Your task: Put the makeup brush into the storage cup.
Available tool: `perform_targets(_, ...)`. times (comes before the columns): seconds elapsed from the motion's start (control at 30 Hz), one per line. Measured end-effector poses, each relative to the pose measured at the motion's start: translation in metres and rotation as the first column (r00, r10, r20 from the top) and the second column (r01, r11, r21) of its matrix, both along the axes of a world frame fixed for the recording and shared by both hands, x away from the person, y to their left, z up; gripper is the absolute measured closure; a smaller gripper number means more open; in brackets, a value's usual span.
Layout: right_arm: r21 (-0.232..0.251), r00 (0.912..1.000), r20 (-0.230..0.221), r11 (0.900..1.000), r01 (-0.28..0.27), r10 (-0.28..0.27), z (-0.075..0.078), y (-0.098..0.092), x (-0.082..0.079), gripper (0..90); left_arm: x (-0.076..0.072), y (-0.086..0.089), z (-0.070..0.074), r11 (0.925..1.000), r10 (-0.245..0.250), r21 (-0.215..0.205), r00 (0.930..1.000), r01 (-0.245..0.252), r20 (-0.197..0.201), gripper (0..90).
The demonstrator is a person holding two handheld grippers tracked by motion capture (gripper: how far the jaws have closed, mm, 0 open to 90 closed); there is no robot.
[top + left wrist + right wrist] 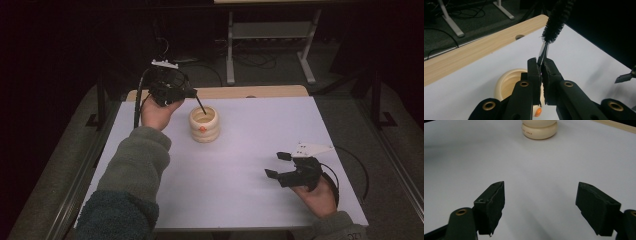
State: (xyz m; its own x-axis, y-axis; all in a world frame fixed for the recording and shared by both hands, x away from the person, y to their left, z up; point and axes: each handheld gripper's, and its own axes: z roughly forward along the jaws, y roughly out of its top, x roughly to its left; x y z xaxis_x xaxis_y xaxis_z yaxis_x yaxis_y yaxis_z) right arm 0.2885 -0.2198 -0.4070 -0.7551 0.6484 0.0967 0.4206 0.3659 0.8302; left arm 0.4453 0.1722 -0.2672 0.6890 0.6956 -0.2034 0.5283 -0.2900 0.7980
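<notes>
Brush [555, 21], black and bristled on a thin wire stem, is clamped by that stem between the closed jaws of the left gripper [172, 90], which hangs just behind and to the left of the cream ribbed pot [204, 125] on the white table [250, 165]. In the high view the brush's long axis slants down and rightward, tip at or just inside the pot's open mouth, though whether it touches the wall cannot be told. Right gripper [280, 165] rests well apart near the front right, jaws spread wide and empty, so the left hand [157, 114] is nearer and likely carries the next plunge.
</notes>
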Motion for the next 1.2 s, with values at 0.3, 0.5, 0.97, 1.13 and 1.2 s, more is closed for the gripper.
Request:
perform_targets(0.3,-0.001,1.0000,-0.003,1.000,-0.001,0.001,0.000,0.000,0.000,21.9,0.003,0.004,-0.005,0.9997,0.023,0.000,0.9997,-0.023,-0.008,85.7)
perform_targets(0.5,-0.002,1.0000,-0.001,1.000,-0.004,0.004,-0.001,0.001,0.001,21.9,0.004,0.002,-0.007,0.9995,0.031,0.005,0.9995,-0.031,-0.010,85.7)
perform_targets(0.97,0.000,1.0000,-0.006,1.000,-0.006,0.006,-0.001,0.001,0.001,21.9,0.006,-0.005,-0.017,0.9994,0.024,0.026,0.9994,-0.024,-0.025,85.7)
perform_targets(1.13,0.000,1.0000,-0.005,1.000,-0.005,0.005,-0.001,0.000,0.001,21.9,0.007,-0.004,-0.019,0.9994,0.023,0.027,0.9993,-0.022,-0.029,85.7)
perform_targets(1.2,0.000,1.0000,-0.006,1.000,-0.006,0.006,-0.001,0.000,0.001,21.9,0.007,-0.004,-0.021,0.9994,0.030,0.018,0.9990,-0.030,-0.032,85.7)
